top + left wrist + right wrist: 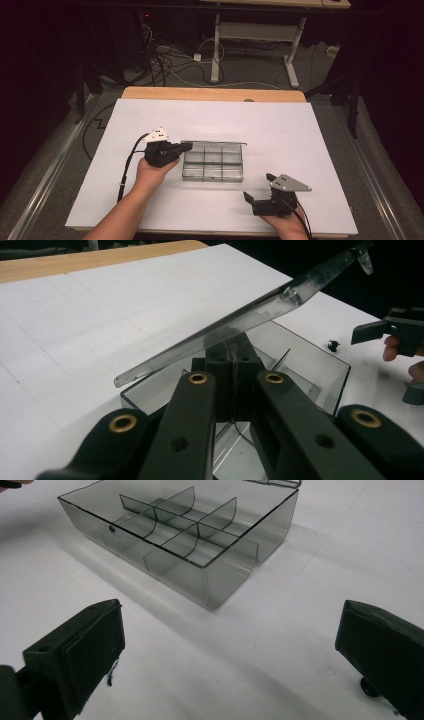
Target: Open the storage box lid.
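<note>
Clear plastic divided box [213, 161], rigid lid [240, 320] pinched in left tongs [234, 357], right tongs [230, 645] wide

place: lab or test room | signs: white sheet [150, 200] covering a wooden table [210, 93] | loose cables [165, 62] on grey carpet beyond the far edge | metal-legged desk [255, 30] | dark surround

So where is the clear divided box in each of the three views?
High view: clear divided box at the table's middle, beside the left hand-held gripper.
Left gripper view: bottom centre, behind the jaws, lid raised.
Right gripper view: upper centre.
Shared landmark: white table sheet.
</note>
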### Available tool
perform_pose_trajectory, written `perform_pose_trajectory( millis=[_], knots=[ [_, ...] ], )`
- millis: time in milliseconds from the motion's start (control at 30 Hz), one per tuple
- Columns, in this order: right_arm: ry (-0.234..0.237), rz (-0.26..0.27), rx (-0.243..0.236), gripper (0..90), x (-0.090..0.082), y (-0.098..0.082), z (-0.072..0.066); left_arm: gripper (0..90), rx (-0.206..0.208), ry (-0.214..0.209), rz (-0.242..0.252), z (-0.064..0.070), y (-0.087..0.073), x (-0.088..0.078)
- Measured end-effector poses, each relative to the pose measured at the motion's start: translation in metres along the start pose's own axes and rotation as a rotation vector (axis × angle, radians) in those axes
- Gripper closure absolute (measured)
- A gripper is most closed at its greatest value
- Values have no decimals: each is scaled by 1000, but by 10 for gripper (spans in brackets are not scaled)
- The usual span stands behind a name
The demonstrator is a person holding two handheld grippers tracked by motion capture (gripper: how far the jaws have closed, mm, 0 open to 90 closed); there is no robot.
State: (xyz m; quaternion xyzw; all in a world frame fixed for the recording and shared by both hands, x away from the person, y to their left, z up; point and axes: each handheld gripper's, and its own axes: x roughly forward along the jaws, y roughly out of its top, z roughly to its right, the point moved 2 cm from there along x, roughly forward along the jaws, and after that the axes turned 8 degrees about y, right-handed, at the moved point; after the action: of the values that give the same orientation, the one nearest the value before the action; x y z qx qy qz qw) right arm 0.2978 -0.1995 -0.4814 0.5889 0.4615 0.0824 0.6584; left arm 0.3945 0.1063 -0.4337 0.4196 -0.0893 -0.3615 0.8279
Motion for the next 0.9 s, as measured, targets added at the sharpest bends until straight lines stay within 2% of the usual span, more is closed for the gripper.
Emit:
perform_pose_trajectory(
  millis=[200,367,600,767,900],
  knots=[
    [8,8,-7,5,0,0,-1,874,11,11,1,-1,4,4],
    [-8,12,6,5,0,0,-1,874,10,18,2,-2,7,7],
    [-16,4,-13,5,3,1,-4,874,19,20,0,-1,9,10],
    [-11,19,-7,6,3,3,-5,874,27,23,-4,0,11,14],
    [-25,36,-3,11,1,5,-4,874,31,26,-4,0,11,17]
  ],
)
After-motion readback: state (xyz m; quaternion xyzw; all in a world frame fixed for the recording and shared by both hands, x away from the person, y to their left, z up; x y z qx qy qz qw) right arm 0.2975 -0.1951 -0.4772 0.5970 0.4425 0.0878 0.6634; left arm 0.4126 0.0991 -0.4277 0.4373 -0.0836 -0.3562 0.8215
